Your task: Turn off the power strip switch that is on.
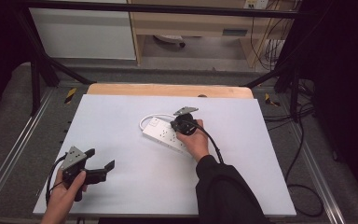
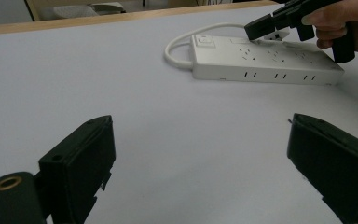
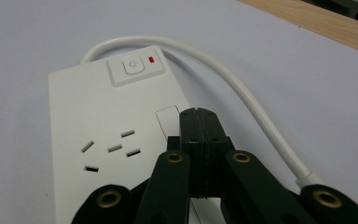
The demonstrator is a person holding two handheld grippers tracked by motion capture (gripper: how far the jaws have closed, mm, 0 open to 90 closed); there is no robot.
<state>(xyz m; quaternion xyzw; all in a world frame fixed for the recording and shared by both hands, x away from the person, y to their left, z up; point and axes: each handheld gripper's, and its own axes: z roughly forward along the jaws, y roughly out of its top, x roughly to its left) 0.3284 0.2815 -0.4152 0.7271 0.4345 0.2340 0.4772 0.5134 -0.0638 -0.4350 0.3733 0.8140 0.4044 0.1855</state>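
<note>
Right gripper (image 3: 199,114), jaws pressed together and holding nothing, hovers over the long white plastic power strip (image 3: 98,140) near its square switch button (image 3: 133,66), likely to press it. Left gripper (image 1: 100,159) rests spread wide and empty on the white tabletop (image 1: 135,186), well clear.

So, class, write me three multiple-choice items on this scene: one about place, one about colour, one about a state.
1. Where is the right gripper?
A over the power strip
B off the table
C beside the left gripper

2. What colour is the small light beside the power button?
A blue
B red
C yellow

3. How do the left gripper's jaws stand?
A clamped on the cable
B shut on nothing
C wide open

Key: 1 A, its closed tips sit above the sockets; 2 B, red in the right gripper view; 3 C, only bare table between them.
</note>
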